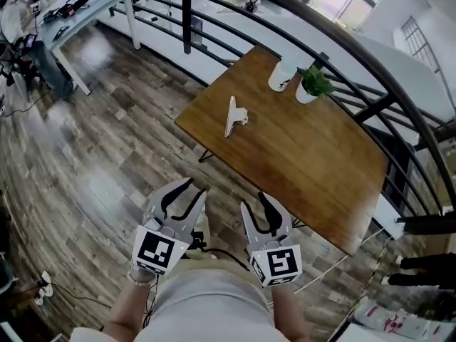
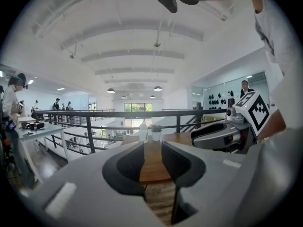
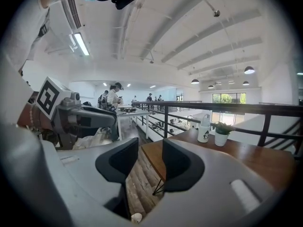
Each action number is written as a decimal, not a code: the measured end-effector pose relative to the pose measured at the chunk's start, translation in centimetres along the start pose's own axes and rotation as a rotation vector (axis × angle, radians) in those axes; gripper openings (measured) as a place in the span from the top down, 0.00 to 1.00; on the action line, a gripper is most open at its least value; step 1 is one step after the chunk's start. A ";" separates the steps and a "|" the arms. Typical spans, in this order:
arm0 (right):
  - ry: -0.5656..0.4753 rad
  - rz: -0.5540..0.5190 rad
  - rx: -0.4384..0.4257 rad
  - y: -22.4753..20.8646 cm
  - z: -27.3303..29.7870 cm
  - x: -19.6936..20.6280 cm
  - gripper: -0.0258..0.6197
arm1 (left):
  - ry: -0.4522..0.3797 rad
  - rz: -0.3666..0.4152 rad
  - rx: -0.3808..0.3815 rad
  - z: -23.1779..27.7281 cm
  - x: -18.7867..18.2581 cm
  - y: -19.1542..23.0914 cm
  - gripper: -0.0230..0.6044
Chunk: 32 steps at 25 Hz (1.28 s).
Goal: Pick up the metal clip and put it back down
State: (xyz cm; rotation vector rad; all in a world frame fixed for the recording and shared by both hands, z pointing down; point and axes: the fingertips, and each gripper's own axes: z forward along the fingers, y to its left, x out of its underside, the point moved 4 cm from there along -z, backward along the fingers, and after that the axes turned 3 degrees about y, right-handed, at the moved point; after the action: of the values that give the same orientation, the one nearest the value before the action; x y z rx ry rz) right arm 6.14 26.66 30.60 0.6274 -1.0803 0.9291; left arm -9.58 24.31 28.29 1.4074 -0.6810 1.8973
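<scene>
The metal clip (image 1: 235, 116) lies on the near-left part of the brown wooden table (image 1: 306, 155), seen only in the head view. Both grippers hang over the floor in front of the table, well short of the clip. My left gripper (image 1: 197, 188) (image 2: 152, 151) is open by a narrow gap with nothing between its black pads. My right gripper (image 1: 254, 200) (image 3: 150, 151) is likewise open narrowly and empty. Each gripper view shows the other gripper beside it and the table's near edge (image 2: 152, 169) (image 3: 151, 157) between the jaws.
A white bottle (image 1: 281, 75) (image 3: 204, 129) and a small potted plant (image 1: 311, 85) (image 3: 221, 134) stand at the table's far edge. A black railing (image 1: 342, 41) runs behind the table. A white desk (image 1: 78, 13) with a person beside it is at the far left.
</scene>
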 end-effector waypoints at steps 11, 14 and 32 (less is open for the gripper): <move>0.031 0.018 0.053 -3.5 8.3 -3.6 0.70 | 0.006 0.043 0.070 7.1 -2.0 7.3 0.78; 0.035 0.017 0.059 -4.0 10.4 -4.3 0.70 | 0.012 0.024 0.085 8.5 -1.9 9.0 0.78; 0.141 0.064 0.072 -6.6 15.1 -3.7 0.70 | 0.083 -0.035 0.139 13.8 -0.7 11.6 0.78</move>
State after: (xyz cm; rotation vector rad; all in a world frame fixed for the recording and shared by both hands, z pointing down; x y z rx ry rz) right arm 4.37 9.98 32.68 0.5800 -0.9487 1.0563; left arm -10.00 6.55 31.30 1.4063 -0.4898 1.9955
